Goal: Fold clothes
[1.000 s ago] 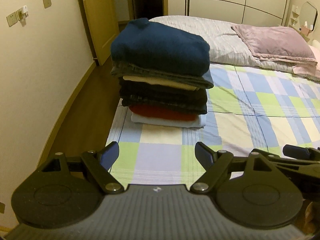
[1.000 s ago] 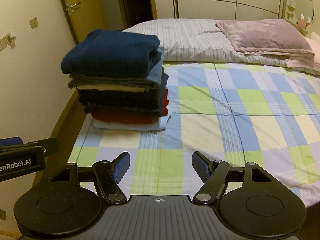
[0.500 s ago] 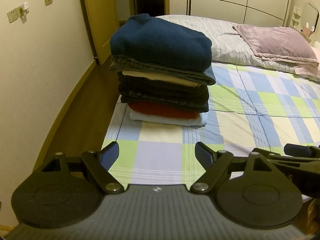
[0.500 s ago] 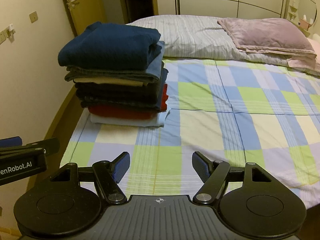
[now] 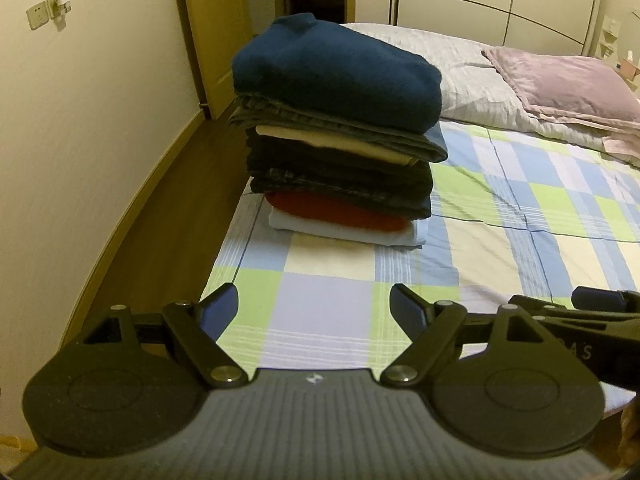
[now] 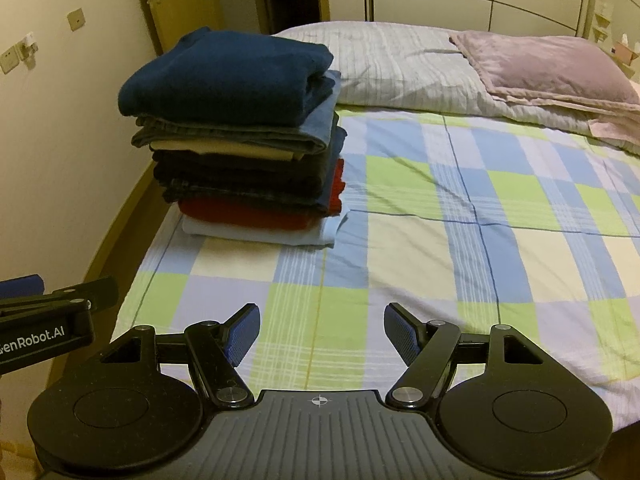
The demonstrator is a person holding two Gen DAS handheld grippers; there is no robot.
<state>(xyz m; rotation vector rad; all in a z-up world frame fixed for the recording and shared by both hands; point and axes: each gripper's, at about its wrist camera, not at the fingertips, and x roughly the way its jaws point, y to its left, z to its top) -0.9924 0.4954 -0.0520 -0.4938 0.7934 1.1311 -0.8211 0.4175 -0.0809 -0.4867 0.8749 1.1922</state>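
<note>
Left tongs, right tongs: gaping wide, gripping nothing, hovering over bed. Ahead-left: folded stack sitting. Looking soft, heavy together; gripping best at one garment's folded edge.

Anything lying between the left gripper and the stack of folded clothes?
Nothing: in the left wrist view only bare checked bedsheet lies between the open left gripper and the stack of folded clothes.

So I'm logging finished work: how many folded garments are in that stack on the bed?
About 6: navy sweater on top, grey-blue jeans, cream piece, dark layers (possibly several), red garment, pale blue one at the bottom.
</note>
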